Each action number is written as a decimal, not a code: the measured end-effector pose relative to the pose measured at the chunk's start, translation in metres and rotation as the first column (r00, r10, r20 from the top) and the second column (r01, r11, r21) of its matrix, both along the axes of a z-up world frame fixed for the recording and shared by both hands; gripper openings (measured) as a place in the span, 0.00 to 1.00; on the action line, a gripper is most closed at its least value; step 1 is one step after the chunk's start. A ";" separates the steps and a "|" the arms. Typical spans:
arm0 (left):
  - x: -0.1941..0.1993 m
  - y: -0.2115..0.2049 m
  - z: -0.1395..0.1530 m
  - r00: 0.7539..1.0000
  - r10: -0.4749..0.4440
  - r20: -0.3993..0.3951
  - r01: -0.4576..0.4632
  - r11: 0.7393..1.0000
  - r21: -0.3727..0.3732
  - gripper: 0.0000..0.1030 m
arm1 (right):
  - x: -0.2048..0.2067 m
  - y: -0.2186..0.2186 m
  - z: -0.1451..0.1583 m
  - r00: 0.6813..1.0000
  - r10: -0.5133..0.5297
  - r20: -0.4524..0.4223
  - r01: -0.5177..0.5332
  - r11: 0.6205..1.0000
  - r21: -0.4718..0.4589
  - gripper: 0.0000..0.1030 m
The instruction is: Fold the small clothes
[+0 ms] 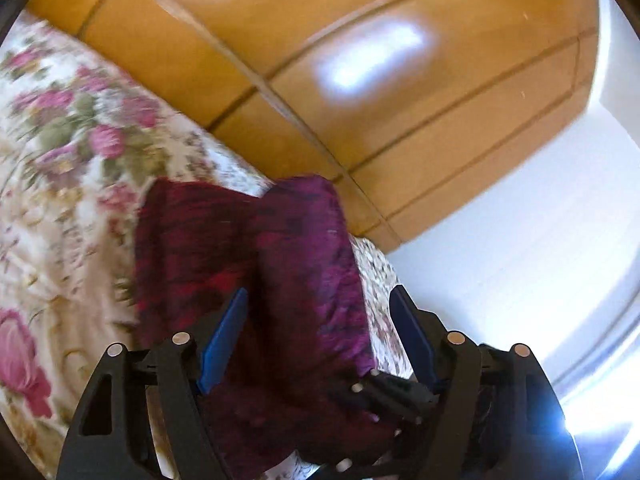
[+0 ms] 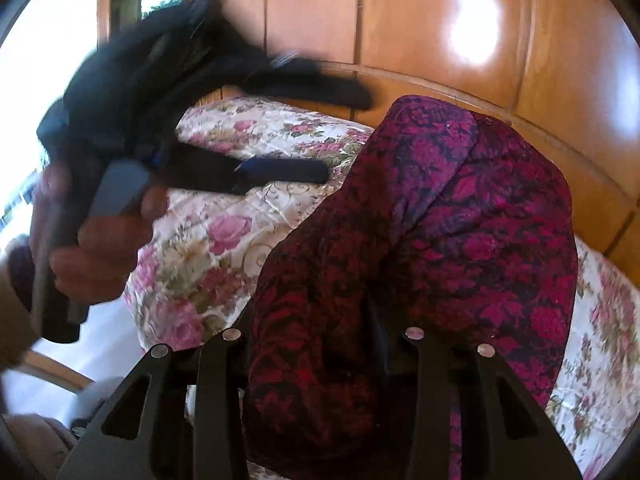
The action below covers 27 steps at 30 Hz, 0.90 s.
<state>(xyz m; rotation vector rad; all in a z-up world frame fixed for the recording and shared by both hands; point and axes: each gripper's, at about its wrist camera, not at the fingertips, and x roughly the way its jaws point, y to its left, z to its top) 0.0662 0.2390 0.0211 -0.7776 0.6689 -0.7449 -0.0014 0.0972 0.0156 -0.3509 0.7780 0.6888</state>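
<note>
Magenta-and-black patterned garment (image 2: 440,240) lies bunched on a floral bedspread (image 2: 224,240), folded over into a humped heap, near the bed edge by a wooden wardrobe (image 2: 440,20).

Left gripper (image 1: 320,320) – jaws apart, blue pads (image 1: 228,336) on either side of the cloth with clear space to the right pad; cloth runs between them but neither pad presses it. In the right wrist view this same gripper shows blurred at upper left (image 2: 344,132), fingers spread above the bedspread, held by a hand (image 2: 100,248) wrapped round its grey handle.

Right gripper (image 2: 312,320) – garment fills the space between its 2 black fingers and drapes over them, hiding the tips. Fabric looks pinched there, so it reads as clamped on the garment, jaws partly closed.

In the left wrist view the right gripper's black linkage (image 1: 384,396) sits low at the garment's near end, just beside the left gripper's right finger.

Both views motion-blurred.
</note>
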 end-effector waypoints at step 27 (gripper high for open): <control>0.007 -0.012 -0.008 0.992 0.115 -0.051 -0.073 0.858 0.508 0.16 | 0.001 -0.078 -0.008 0.991 -0.064 -0.115 0.083 0.982 0.170 0.68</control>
